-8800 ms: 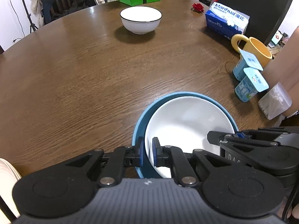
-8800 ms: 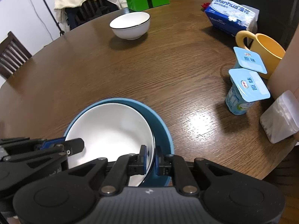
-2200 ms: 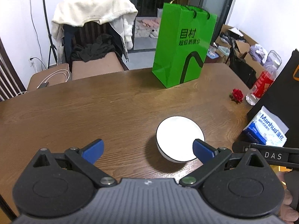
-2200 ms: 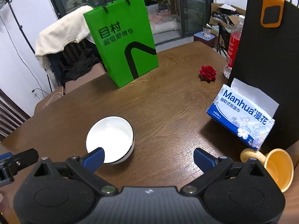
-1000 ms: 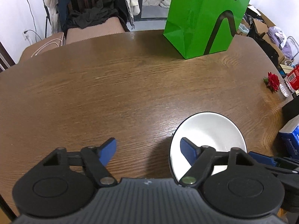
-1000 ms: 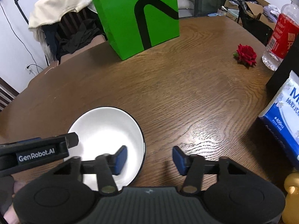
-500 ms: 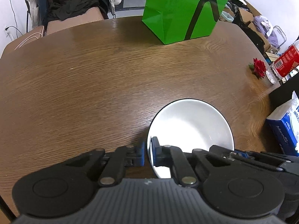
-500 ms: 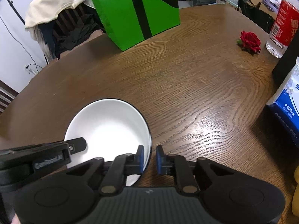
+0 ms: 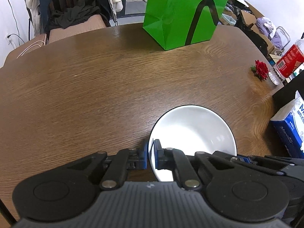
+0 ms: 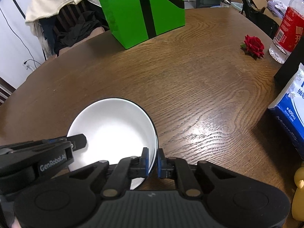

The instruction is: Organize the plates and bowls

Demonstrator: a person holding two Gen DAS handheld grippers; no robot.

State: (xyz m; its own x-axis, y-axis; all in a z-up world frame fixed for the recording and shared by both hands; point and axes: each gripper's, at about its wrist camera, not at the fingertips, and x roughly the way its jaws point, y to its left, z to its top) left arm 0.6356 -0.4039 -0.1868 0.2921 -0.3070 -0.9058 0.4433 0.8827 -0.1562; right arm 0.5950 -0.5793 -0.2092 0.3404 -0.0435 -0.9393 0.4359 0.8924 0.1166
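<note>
A white bowl (image 9: 195, 131) with a thin black rim sits on the brown wooden table (image 9: 95, 95). My left gripper (image 9: 151, 154) is shut on the bowl's left rim, one blue pad outside the wall and one inside. In the right wrist view the same white bowl (image 10: 114, 129) lies low and left of centre, and my right gripper (image 10: 153, 160) is shut on its right rim. The left gripper's body (image 10: 38, 159) reaches into the bowl from the left there. The right gripper's body (image 9: 266, 163) shows at the lower right of the left wrist view.
A green paper bag (image 9: 186, 13) stands at the table's far side. A red rose (image 10: 253, 45), a red-labelled bottle (image 10: 286, 30) and a blue tissue pack (image 10: 290, 102) line the right edge. A yellow mug (image 10: 299, 193) peeks in at lower right. A chair draped with clothes (image 9: 72, 9) stands beyond the table.
Both grippers went from open and straddling the bowl's rim to shut on it, the left on the left rim and the right on the right rim. The bowl has stayed where it was.
</note>
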